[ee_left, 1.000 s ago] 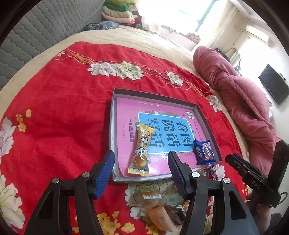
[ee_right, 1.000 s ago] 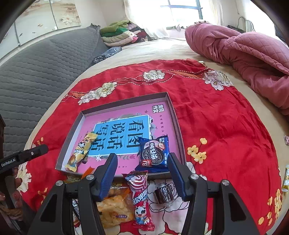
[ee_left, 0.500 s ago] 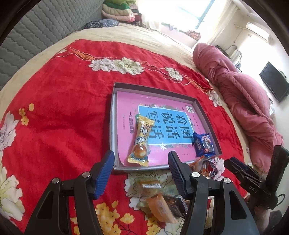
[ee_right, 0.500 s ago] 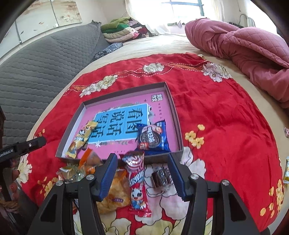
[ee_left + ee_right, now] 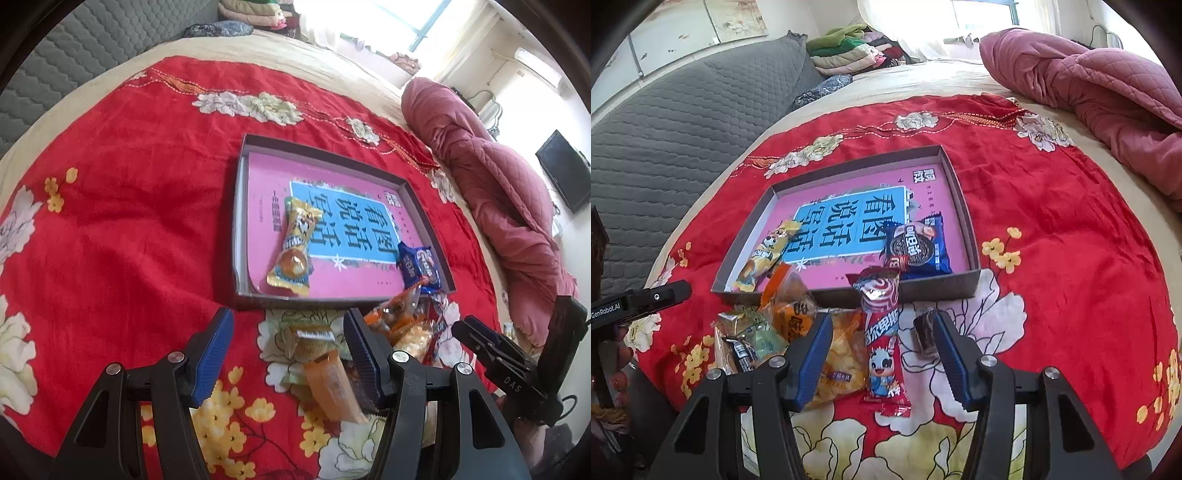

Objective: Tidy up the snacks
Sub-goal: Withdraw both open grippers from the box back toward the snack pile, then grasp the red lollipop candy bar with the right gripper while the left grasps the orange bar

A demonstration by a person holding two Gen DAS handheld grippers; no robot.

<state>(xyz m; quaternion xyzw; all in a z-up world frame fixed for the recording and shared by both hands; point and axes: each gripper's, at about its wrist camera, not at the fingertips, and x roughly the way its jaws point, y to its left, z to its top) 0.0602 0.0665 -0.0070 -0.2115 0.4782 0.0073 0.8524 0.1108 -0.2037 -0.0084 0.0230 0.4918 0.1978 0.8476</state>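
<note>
Loose heap of wrapped snacks [image 5: 812,332] on the red flowered blanket [image 5: 1052,221], just near of the shallow grey cardboard tray [image 5: 964,218]. Inside the tray, a yellow cake packet [image 5: 295,247] at left and a blue cookie packet [image 5: 918,247] at right, both lying on a pink printed sheet [image 5: 266,184]. Red-and-white candy packet [image 5: 882,332] between the spread fingers of the right gripper [image 5: 882,354], not gripped. Left gripper [image 5: 288,350] likewise wide open above an orange wrapper [image 5: 332,384]
</note>
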